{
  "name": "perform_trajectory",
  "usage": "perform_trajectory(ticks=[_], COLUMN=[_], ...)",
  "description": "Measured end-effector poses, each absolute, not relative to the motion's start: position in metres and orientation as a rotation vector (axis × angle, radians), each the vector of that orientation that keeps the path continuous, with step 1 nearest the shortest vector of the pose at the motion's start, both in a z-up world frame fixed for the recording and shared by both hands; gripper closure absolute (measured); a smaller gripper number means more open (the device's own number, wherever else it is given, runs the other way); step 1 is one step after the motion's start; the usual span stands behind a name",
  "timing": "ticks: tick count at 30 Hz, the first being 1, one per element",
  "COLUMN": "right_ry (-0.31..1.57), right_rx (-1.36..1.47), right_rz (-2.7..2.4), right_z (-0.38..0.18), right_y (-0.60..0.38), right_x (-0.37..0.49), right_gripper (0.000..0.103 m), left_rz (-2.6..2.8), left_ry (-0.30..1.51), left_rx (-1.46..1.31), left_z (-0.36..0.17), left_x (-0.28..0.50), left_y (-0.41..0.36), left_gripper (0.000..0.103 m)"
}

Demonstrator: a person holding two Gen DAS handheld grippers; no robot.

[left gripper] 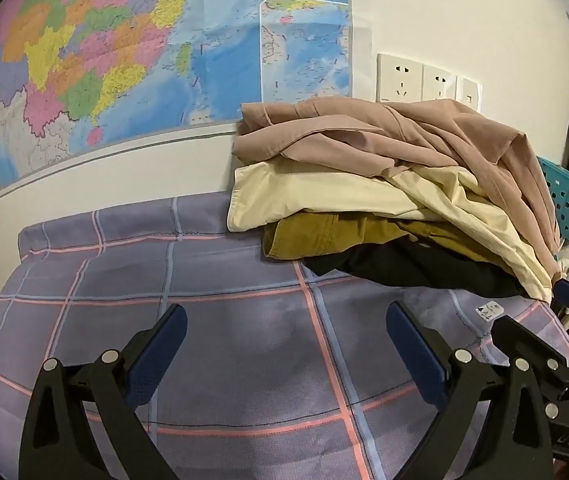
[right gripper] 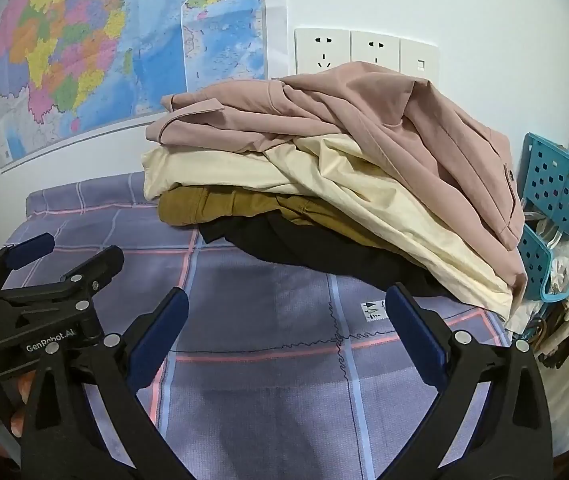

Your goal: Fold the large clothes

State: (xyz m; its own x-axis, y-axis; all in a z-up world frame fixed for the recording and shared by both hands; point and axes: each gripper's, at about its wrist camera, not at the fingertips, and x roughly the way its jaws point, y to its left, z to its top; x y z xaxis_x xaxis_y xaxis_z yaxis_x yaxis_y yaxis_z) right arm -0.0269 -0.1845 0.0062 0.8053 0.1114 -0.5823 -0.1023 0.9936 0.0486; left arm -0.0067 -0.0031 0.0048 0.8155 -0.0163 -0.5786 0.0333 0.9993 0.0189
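A stack of folded clothes sits at the back right of the table: a pink garment (left gripper: 384, 136) (right gripper: 356, 116) on top, a cream one (left gripper: 324, 196) (right gripper: 268, 172), a mustard one (left gripper: 324, 236) (right gripper: 212, 204) and a black one (left gripper: 396, 264) (right gripper: 304, 248) at the bottom. My left gripper (left gripper: 286, 316) is open and empty above the purple plaid cloth (left gripper: 224, 320), short of the stack. My right gripper (right gripper: 284, 300) is open and empty, just in front of the stack. The left gripper also shows in the right wrist view (right gripper: 72, 252) at the left.
The plaid cloth (right gripper: 268, 380) covers the table against a white wall. A map (left gripper: 104, 60) and wall sockets (left gripper: 420, 78) are on the wall. A blue perforated basket (right gripper: 556, 208) with clutter hangs at the right edge.
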Motion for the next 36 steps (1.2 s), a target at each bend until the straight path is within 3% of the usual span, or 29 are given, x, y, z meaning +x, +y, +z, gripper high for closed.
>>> perform_trajectory(ticks=[36], right_ry=[0.613], right_rx=[-0.004], right_rz=[0.115], right_z=[0.0126], right_y=[-0.1808], right_x=[-0.0278], right_gripper=[0.005], left_rz=[-0.035], left_ry=[0.617], left_rx=[0.019], left_z=[-0.0002], left_x=[-0.0073], left_y=[-0.0028], left_gripper=[0.007])
